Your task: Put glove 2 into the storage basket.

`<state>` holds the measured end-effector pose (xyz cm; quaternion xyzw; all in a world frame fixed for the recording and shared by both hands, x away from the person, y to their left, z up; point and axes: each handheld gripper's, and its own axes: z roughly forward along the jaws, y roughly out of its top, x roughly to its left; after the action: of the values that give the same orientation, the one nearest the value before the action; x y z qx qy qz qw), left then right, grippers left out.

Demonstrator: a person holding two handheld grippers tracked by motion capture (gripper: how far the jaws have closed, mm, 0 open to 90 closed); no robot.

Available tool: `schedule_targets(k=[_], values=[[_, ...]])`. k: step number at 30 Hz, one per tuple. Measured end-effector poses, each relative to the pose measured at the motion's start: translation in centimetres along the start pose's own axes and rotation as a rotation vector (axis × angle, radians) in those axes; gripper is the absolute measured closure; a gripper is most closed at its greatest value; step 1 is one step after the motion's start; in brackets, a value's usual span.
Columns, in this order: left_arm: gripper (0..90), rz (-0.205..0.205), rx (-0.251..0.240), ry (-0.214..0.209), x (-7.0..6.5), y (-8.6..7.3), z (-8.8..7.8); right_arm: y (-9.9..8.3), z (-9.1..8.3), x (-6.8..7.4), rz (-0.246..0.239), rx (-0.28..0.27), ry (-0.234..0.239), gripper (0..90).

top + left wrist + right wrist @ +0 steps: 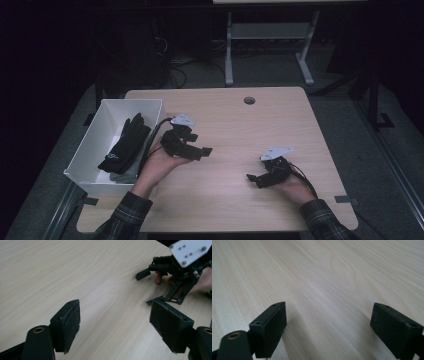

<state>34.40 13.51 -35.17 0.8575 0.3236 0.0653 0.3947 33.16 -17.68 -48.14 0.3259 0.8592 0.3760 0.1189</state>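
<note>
At about nine o'clock on the wooden table (235, 125), a white bin (95, 131) sits against the left edge with a pair of black gloves (125, 145) lying inside it, draped over something grey at the near end. The left gripper (192, 147) hangs just beside the bin's right wall, jaws wide and holding nothing — a pose that reads as a hand free of its load, the gloves being down in the bin. The right gripper (257, 179) rests low near five o'clock, jaws likewise spread wide over bare wood, well apart from the bin; it looks parked, out of the way. In the left gripper view the right gripper (160, 277) shows at two o'clock, fingers (158, 278) curled beneath it.

The tabletop is pale wood grain with a round cable hole (249, 100) at twelve o'clock. Beyond, the room is dim — a metal table frame (270, 45) and loose cables on grey floor.
</note>
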Motion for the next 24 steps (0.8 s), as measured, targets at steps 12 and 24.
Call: schedule_targets(k=[12, 24], values=[[24.2, 0.037, 0.045, -0.016, -1.7, -3.0, 3.7, 0.0, 0.0, 0.0, -0.007, 0.001, 0.002, 13.4], [20.1, 0.074, 0.112, 0.001, -2.3, -6.6, 7.1, 0.0, 0.0, 0.0, -0.008, 0.001, 0.002, 13.4]])
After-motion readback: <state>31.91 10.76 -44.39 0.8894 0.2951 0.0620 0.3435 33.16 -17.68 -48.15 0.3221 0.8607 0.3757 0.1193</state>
